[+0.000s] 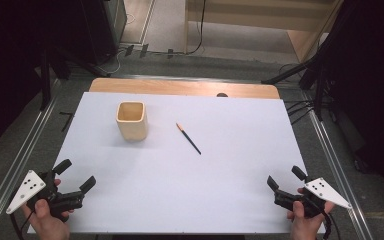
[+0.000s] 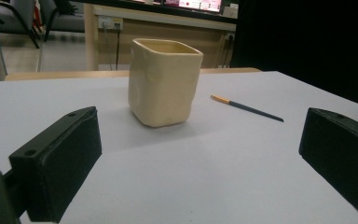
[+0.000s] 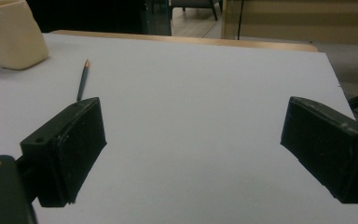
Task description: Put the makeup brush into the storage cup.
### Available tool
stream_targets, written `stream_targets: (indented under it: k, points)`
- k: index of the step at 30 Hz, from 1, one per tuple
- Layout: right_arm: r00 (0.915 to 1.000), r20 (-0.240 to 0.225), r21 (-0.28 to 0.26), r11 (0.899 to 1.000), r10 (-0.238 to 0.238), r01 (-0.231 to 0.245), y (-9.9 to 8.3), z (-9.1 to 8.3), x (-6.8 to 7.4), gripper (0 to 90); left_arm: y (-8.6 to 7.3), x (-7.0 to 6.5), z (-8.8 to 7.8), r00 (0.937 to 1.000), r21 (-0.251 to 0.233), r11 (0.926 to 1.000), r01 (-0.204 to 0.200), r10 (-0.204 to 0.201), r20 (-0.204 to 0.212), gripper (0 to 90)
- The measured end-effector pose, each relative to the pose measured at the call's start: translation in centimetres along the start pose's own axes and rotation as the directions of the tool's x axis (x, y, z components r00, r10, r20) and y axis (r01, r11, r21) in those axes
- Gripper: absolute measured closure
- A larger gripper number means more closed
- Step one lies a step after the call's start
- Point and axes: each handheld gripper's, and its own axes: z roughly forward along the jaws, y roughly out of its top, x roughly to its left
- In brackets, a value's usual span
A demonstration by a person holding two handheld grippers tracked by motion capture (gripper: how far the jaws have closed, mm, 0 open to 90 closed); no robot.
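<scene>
- Currently both jaws are held apart and empty on the left gripper (image 1: 75, 175) and the right gripper (image 1: 283, 177).
- Well ahead, between them, the pencil (image 1: 188, 138) lies flat beside the cup (image 1: 131, 120).
- Being thin, the pencil could be rolled away or missed; the cup could be tipped.

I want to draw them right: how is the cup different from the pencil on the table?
The cup stands upright; the pencil lies flat on the table. The cup is pale cream, squarish, wide and open on top; the pencil is dark, thin and long, with an orange end. The cup sits left of the pencil in the high view. Both rest apart on the white top, untouched by the open left gripper and right gripper.
</scene>
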Motion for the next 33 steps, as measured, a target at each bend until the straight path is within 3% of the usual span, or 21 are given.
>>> stream_targets:
  k: [9,14,18,19,20,22,26,33]
  points:
    - [0.9995,0.016,0.010,1.000,-0.028,0.028,0.4,0.3,0.1,7.2,-0.1,0.1,0.2,1.0000,0.015,0.9999,-0.007,0.007,-0.005,0.0]
    - [0.9990,0.007,0.019,0.999,-0.045,0.045,1.2,0.8,0.7,7.5,-0.1,0.5,0.1,0.9996,0.004,0.9996,0.029,-0.029,-0.001,0.0]
    - [0.9973,-0.014,0.048,0.996,-0.072,0.073,2.4,1.7,1.7,14.3,0.0,0.4,0.2,0.9998,0.012,0.9998,0.016,-0.016,-0.008,0.0]
    - [0.9950,-0.056,0.059,0.995,-0.083,0.086,3.0,2.3,2.2,13.8,0.3,0.2,0.2,0.9995,0.022,0.9995,-0.021,0.022,-0.025,0.0]
    - [0.9950,-0.056,0.059,0.995,-0.083,0.086,3.0,2.3,2.2,13.8,0.3,0.2,0.2,0.9995,0.022,0.9995,-0.021,0.022,-0.025,0.0]
    - [0.9903,-0.083,0.076,0.990,-0.111,0.118,3.8,3.2,3.1,13.9,0.7,-0.2,0.2,0.9980,0.022,0.9981,-0.058,0.058,-0.026,0.0]
    - [0.9858,-0.110,0.110,0.984,-0.127,0.139,4.6,4.8,3.9,14.0,0.7,-0.5,0.4,0.9975,0.032,0.9972,-0.067,0.068,-0.019,0.0]
    - [0.9812,-0.145,0.108,0.984,-0.127,0.144,6.4,7.0,5.0,14.4,0.6,-0.5,0.8,0.9977,0.047,0.9967,-0.067,0.067,-0.009,0.0]
